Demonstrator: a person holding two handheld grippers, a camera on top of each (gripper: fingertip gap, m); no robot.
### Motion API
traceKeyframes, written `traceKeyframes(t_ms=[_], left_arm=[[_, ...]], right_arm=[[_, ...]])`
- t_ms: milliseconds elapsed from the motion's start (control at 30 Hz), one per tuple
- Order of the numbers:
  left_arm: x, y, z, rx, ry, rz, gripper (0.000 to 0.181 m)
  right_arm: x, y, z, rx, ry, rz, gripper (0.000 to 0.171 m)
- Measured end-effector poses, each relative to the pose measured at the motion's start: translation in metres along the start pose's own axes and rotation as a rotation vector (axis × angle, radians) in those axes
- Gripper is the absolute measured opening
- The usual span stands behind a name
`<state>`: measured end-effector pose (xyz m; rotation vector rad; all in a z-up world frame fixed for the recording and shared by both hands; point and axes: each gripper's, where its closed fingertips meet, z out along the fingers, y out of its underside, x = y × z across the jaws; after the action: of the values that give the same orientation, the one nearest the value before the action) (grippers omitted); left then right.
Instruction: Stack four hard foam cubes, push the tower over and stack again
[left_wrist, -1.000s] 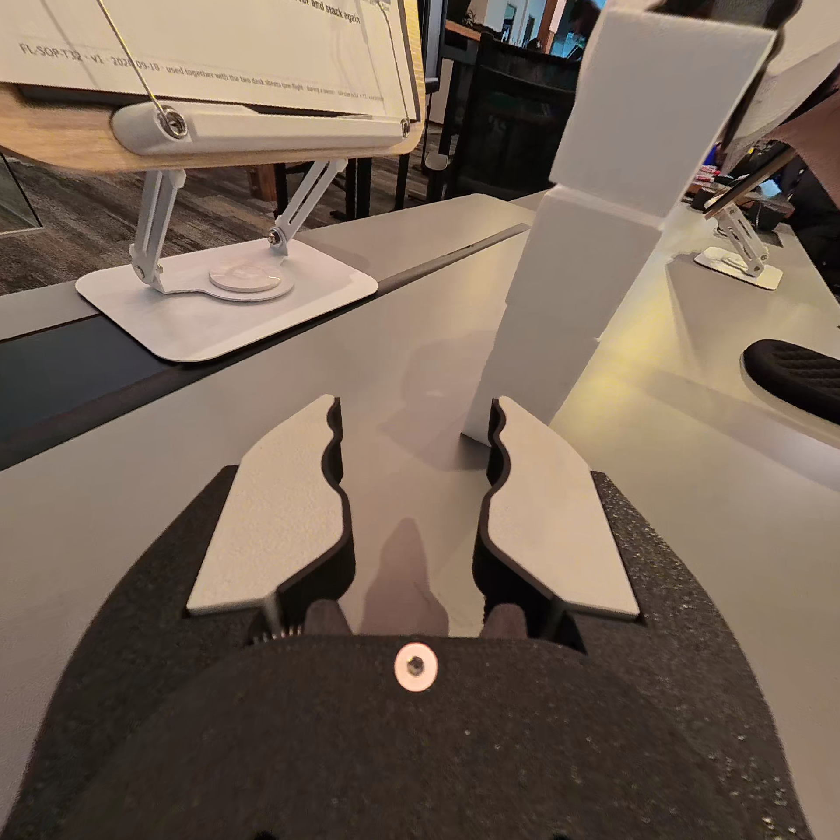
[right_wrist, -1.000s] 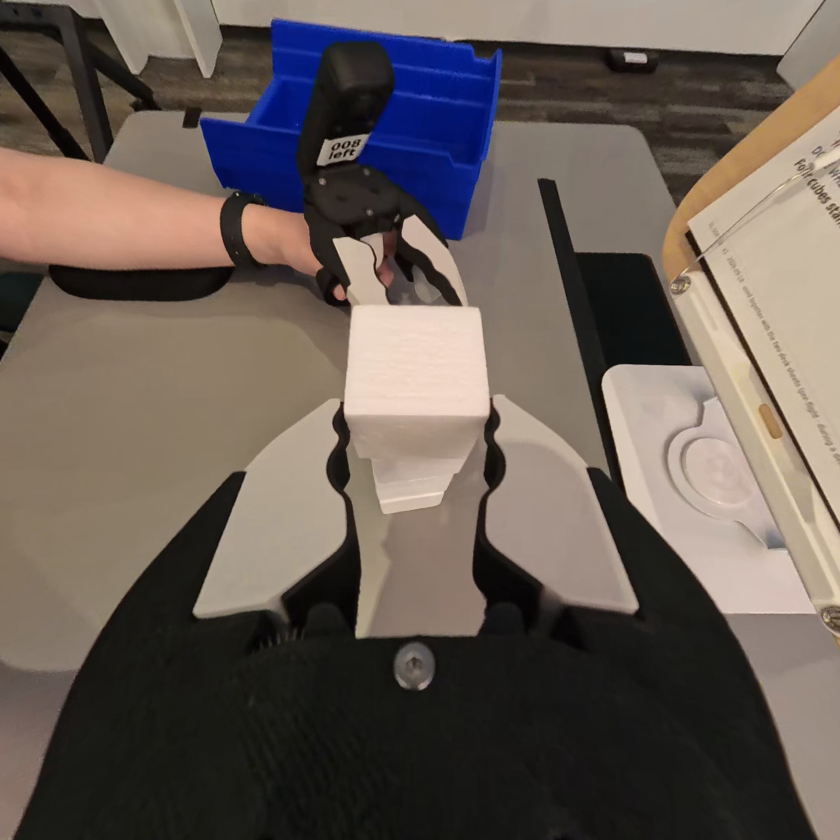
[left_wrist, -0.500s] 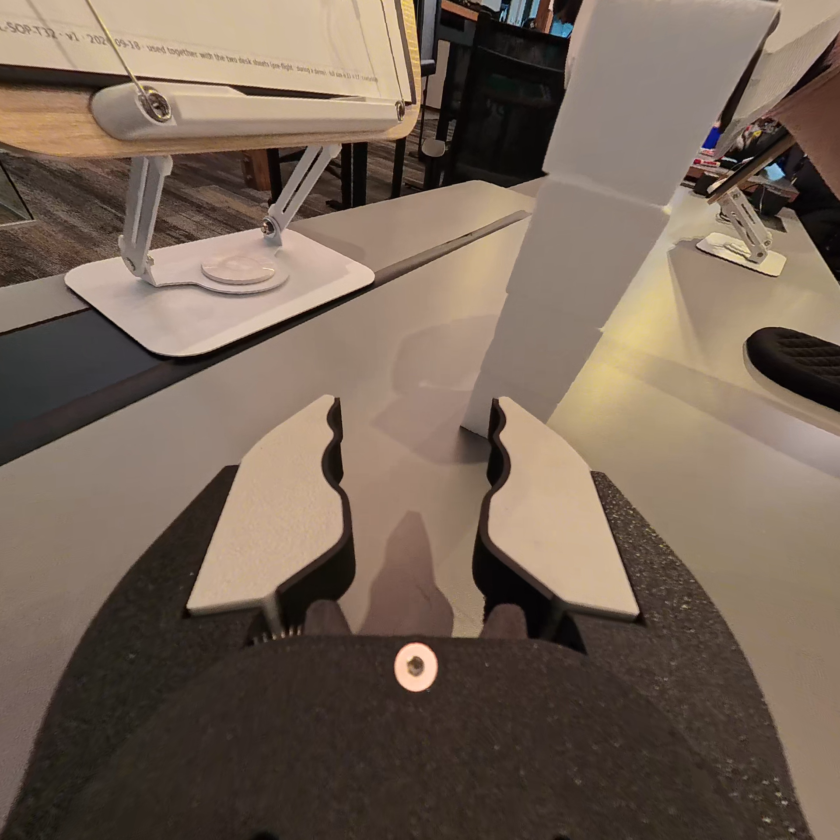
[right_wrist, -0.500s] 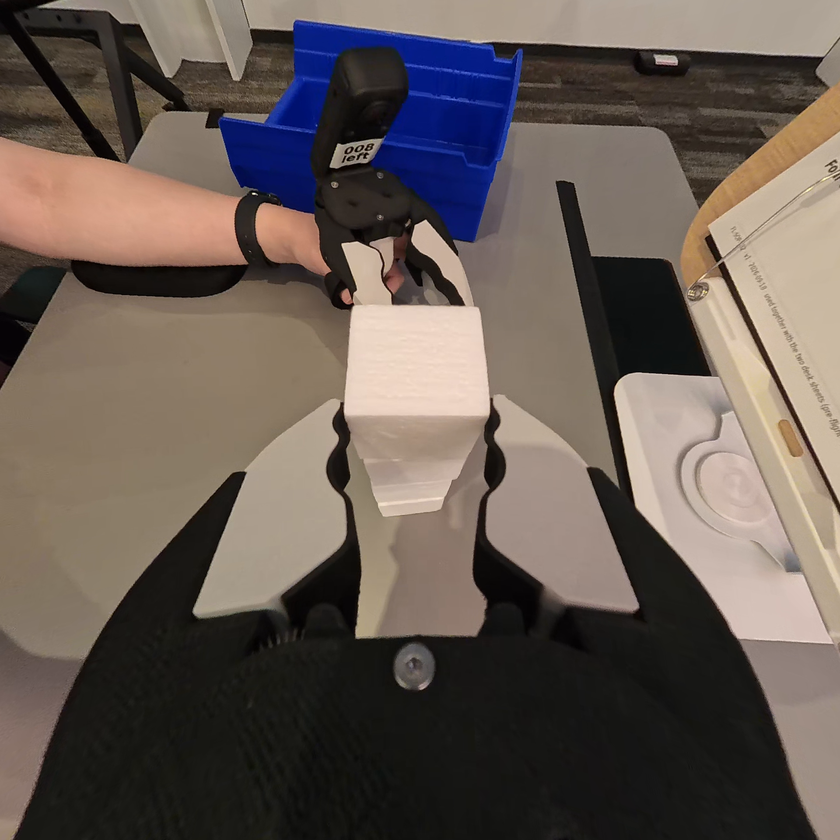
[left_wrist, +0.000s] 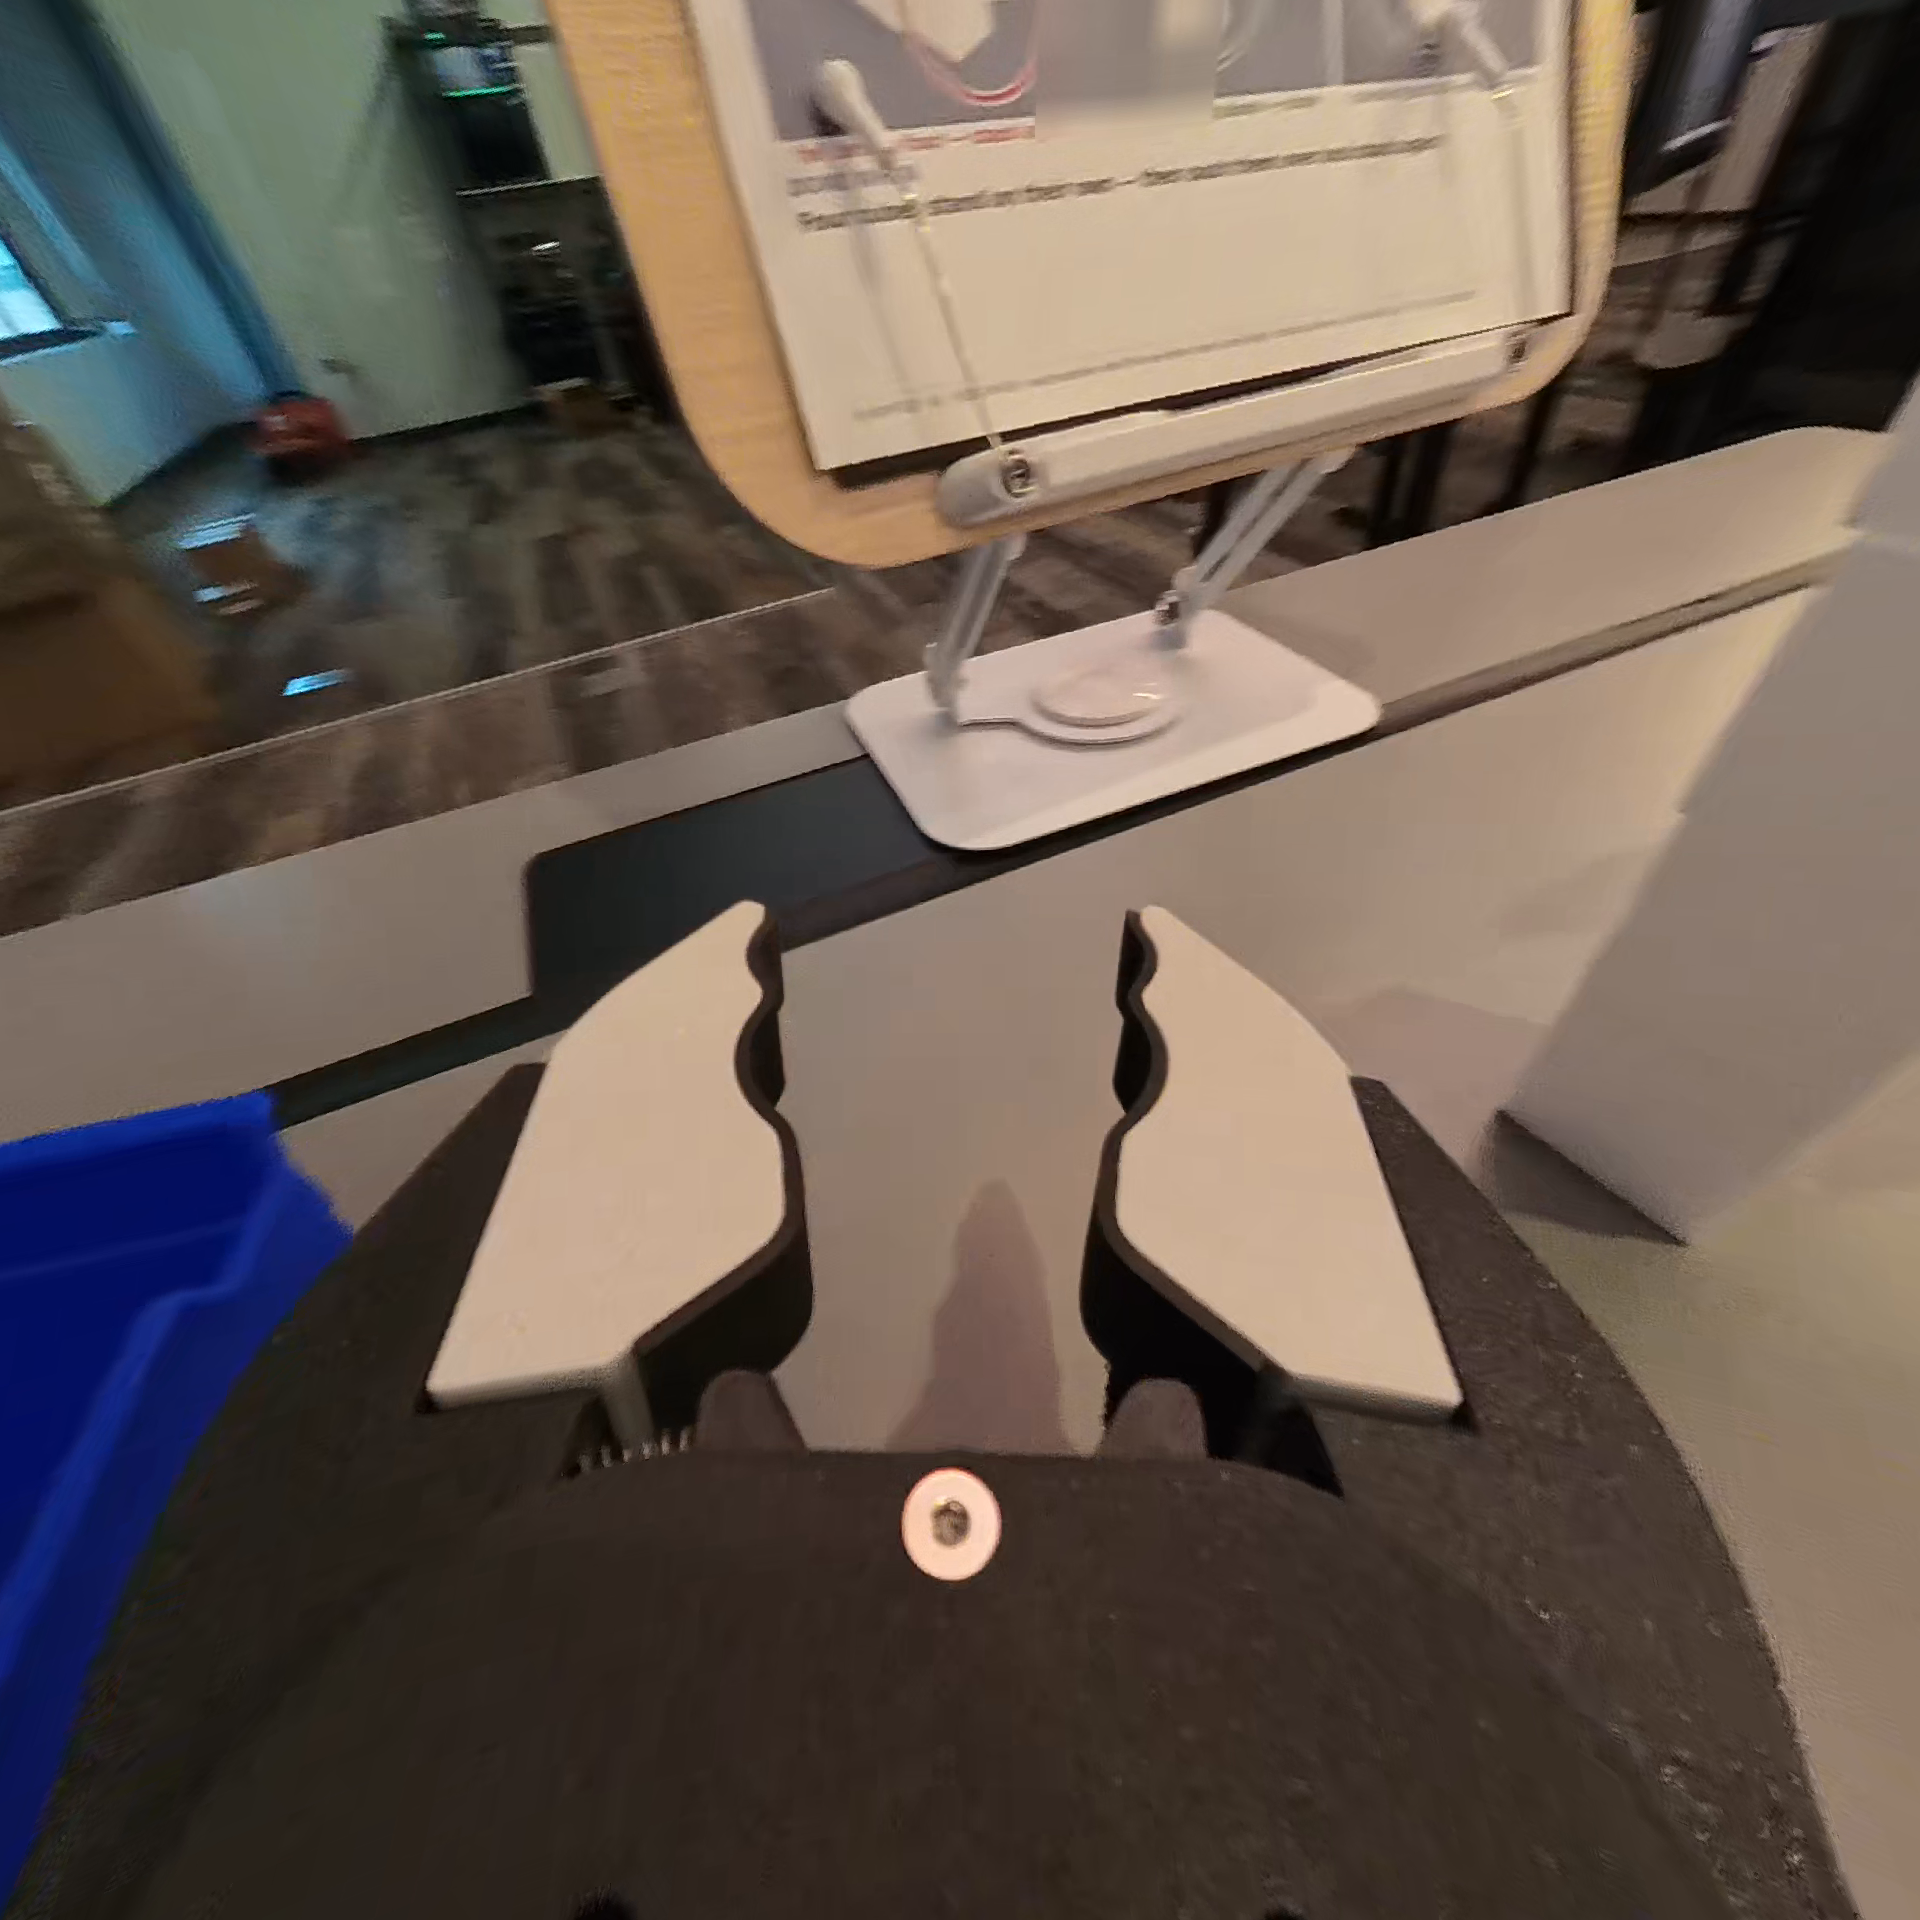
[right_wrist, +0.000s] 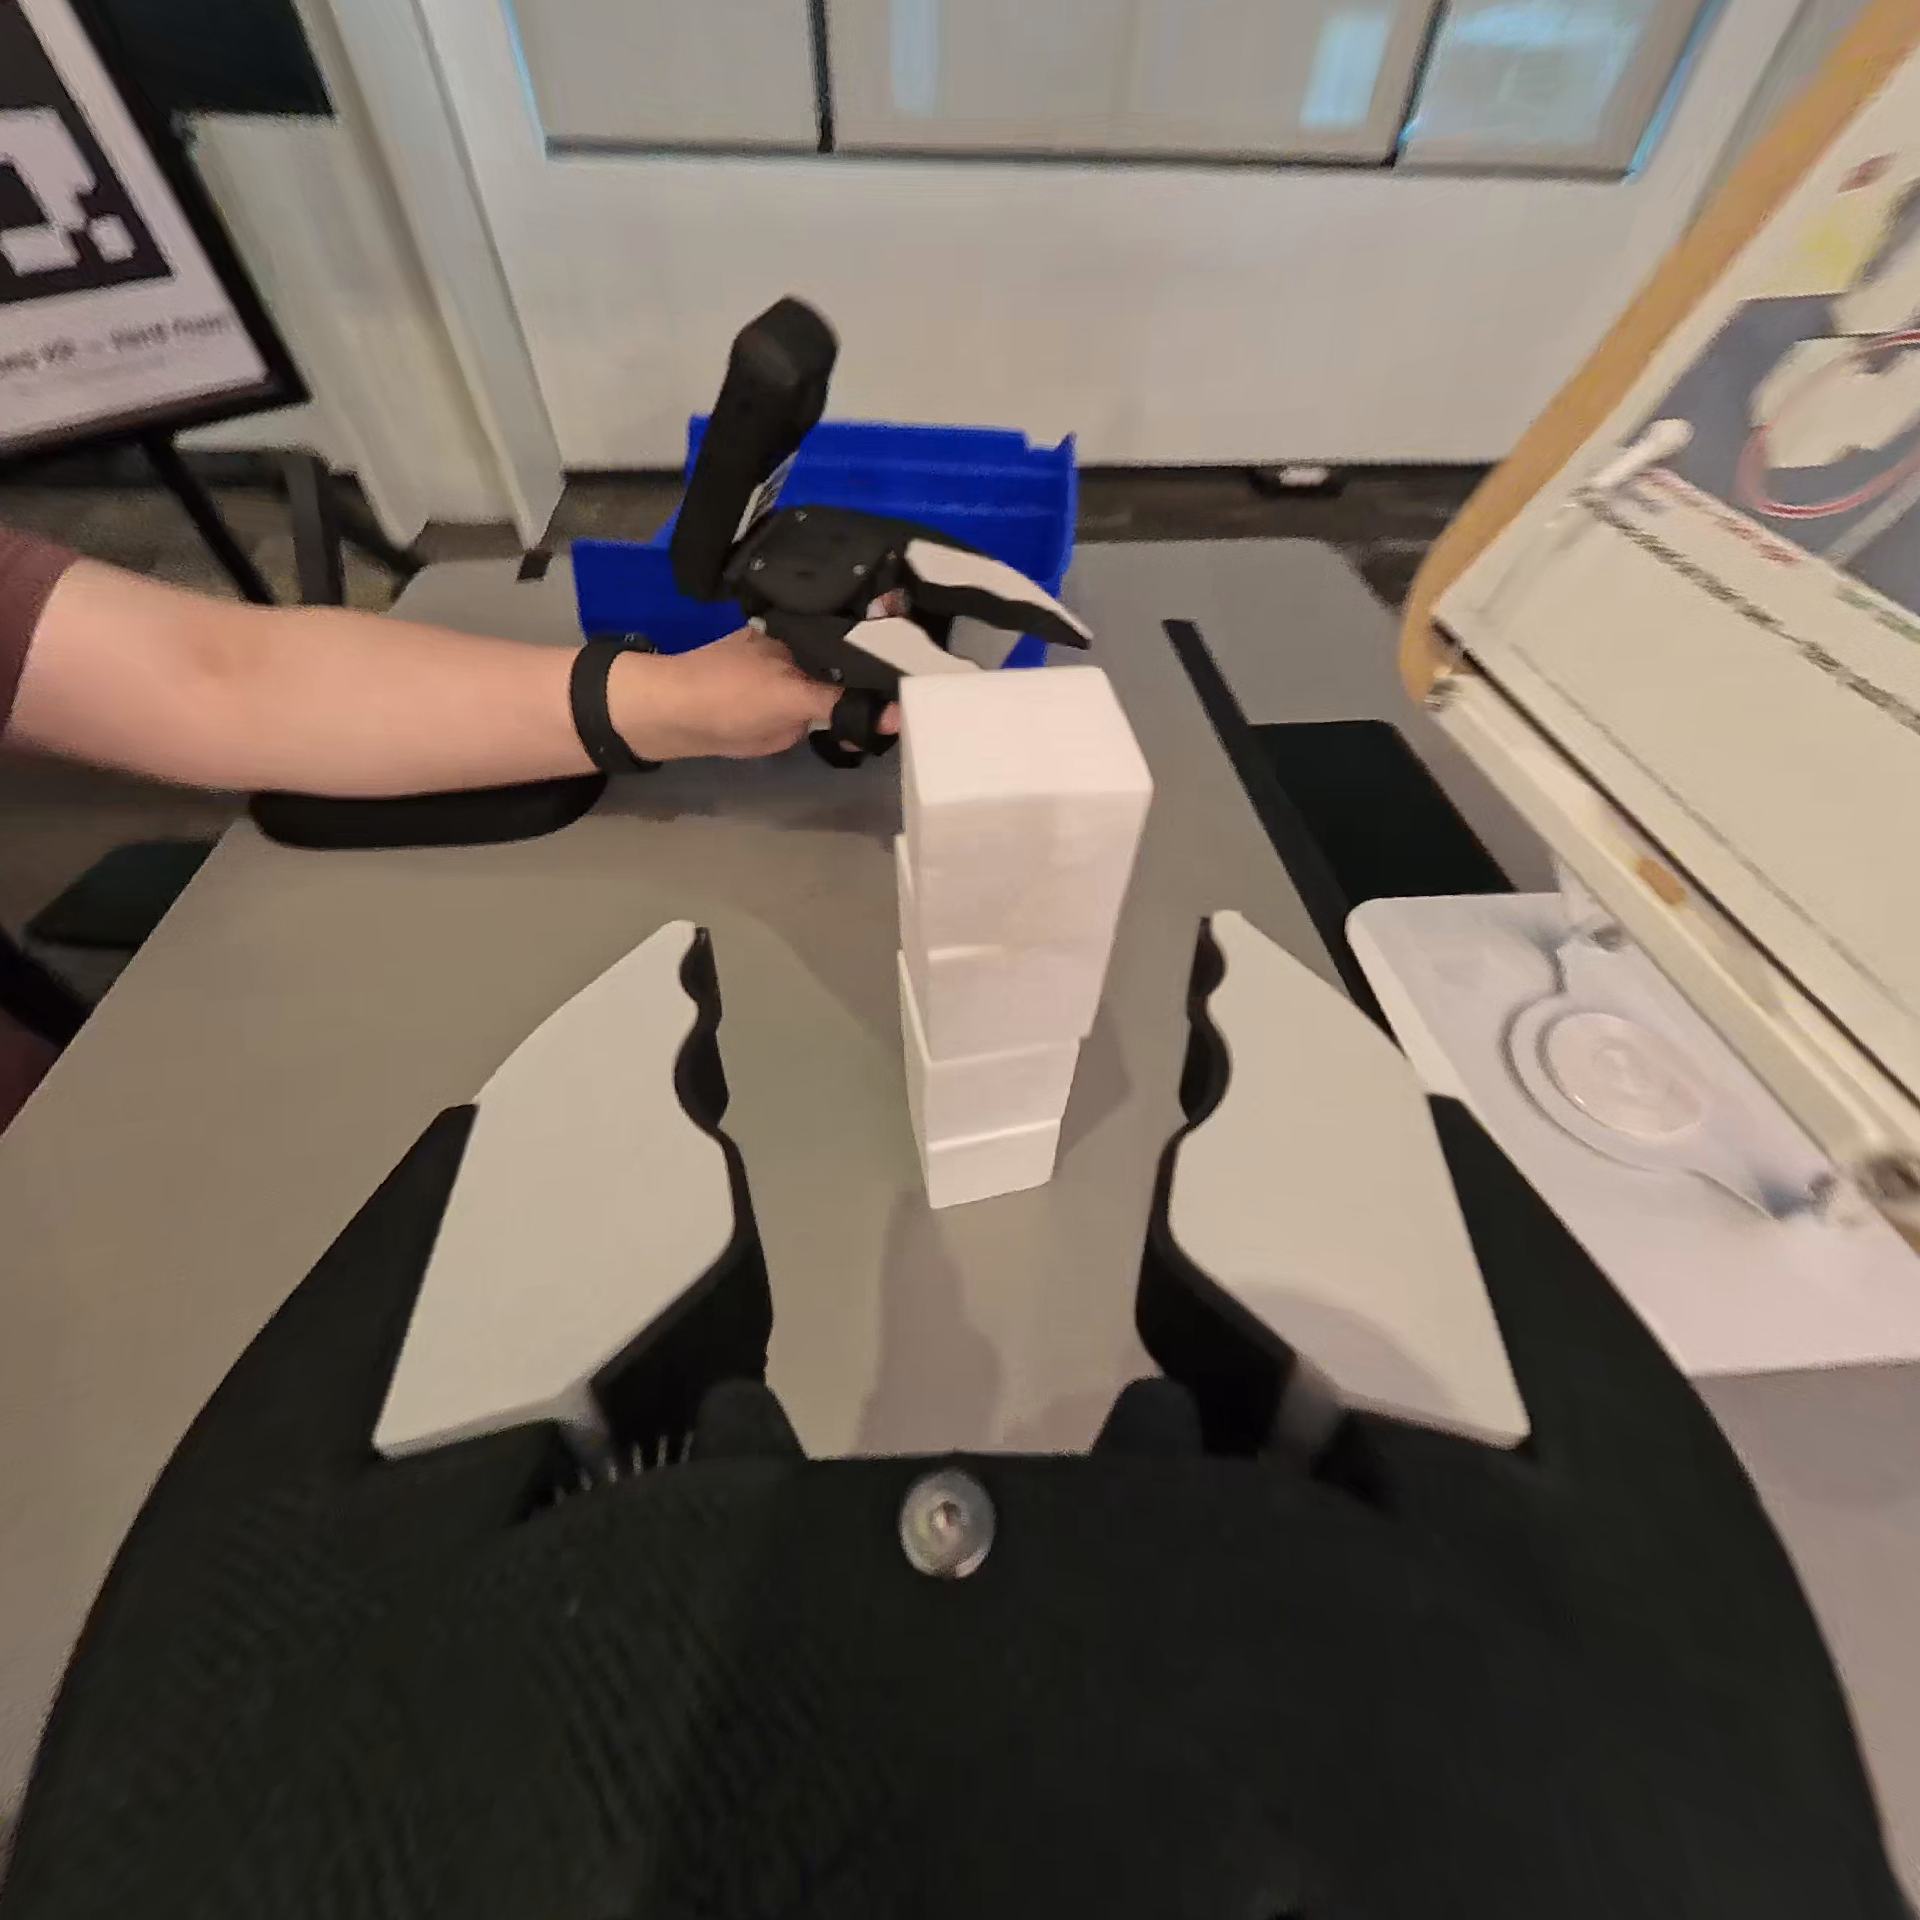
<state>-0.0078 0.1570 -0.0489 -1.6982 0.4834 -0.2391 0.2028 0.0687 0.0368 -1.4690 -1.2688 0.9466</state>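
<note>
A tower of several white foam cubes (right_wrist: 1013, 935) stands upright in the middle of the grey table (right_wrist: 364, 1018), its layers slightly offset. My right gripper (right_wrist: 951, 930) is open and empty, a short way in front of the tower with its fingers apart on either side of it, not touching. My left gripper (right_wrist: 966, 623), held by a person's hand, hovers just behind the tower's top cube. In the left wrist view the left gripper (left_wrist: 945, 925) is open and empty, and the tower (left_wrist: 1745, 883) fills the right edge.
A blue bin (right_wrist: 883, 488) stands at the table's far side and shows at the left in the left wrist view (left_wrist: 125, 1351). A wooden document stand on a white base (right_wrist: 1558, 1122) occupies the right side. A black arm pad (right_wrist: 416, 816) lies under the person's forearm (right_wrist: 312, 696). Left tips to right tips: about 25 cm.
My right gripper has opened, let go of the top cube onto the tower and drawn back. My left gripper has risen and turned left, away from the tower's base.
</note>
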Motion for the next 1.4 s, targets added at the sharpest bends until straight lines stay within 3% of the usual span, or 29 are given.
traceKeyframes(t_ms=[67, 233, 367, 433, 500, 533, 800, 1067, 1233, 1333, 1400], left_arm=[[-0.006, 0.001, 0.000, -0.015, -0.042, 0.001, 0.064], [-0.005, 0.006, 0.001, -0.039, -0.062, 0.022, 0.064], [-0.002, 0.016, 0.004, -0.086, -0.078, 0.086, 0.064], [0.001, 0.019, 0.005, -0.098, -0.077, 0.100, 0.065], [0.006, 0.020, 0.006, -0.108, -0.077, 0.123, 0.065], [0.008, 0.021, 0.005, -0.114, -0.085, 0.147, 0.065], [0.011, 0.029, 0.000, -0.175, -0.205, 0.342, 0.066], [0.004, 0.041, -0.008, -0.231, -0.265, 0.395, 0.063], [0.009, 0.040, -0.006, -0.224, -0.224, 0.366, 0.048], [0.027, 0.036, 0.000, -0.217, -0.138, 0.366, 0.014], [0.036, 0.031, 0.005, -0.208, -0.116, 0.369, 0.003]], right_arm=[[0.008, 0.008, -0.022, 0.084, 0.082, 0.034, 0.099], [0.016, 0.051, -0.067, 0.143, 0.192, 0.180, 0.095], [0.031, 0.103, -0.096, 0.035, 0.383, 0.229, 0.055], [0.041, 0.118, -0.117, 0.047, 0.524, 0.174, 0.038], [0.048, 0.129, -0.138, 0.064, 0.630, 0.147, 0.004], [0.048, 0.131, -0.146, 0.083, 0.649, 0.155, 0.000], [0.053, 0.155, -0.174, 0.049, 0.746, 0.279, 0.000], [0.062, 0.192, -0.174, -0.272, 0.883, 0.219, 0.000], [0.064, 0.213, -0.170, -0.431, 0.914, 0.204, 0.001], [0.072, 0.214, -0.186, -0.493, 1.032, 0.165, 0.002], [0.078, 0.209, -0.204, -0.514, 1.149, 0.138, 0.002]])
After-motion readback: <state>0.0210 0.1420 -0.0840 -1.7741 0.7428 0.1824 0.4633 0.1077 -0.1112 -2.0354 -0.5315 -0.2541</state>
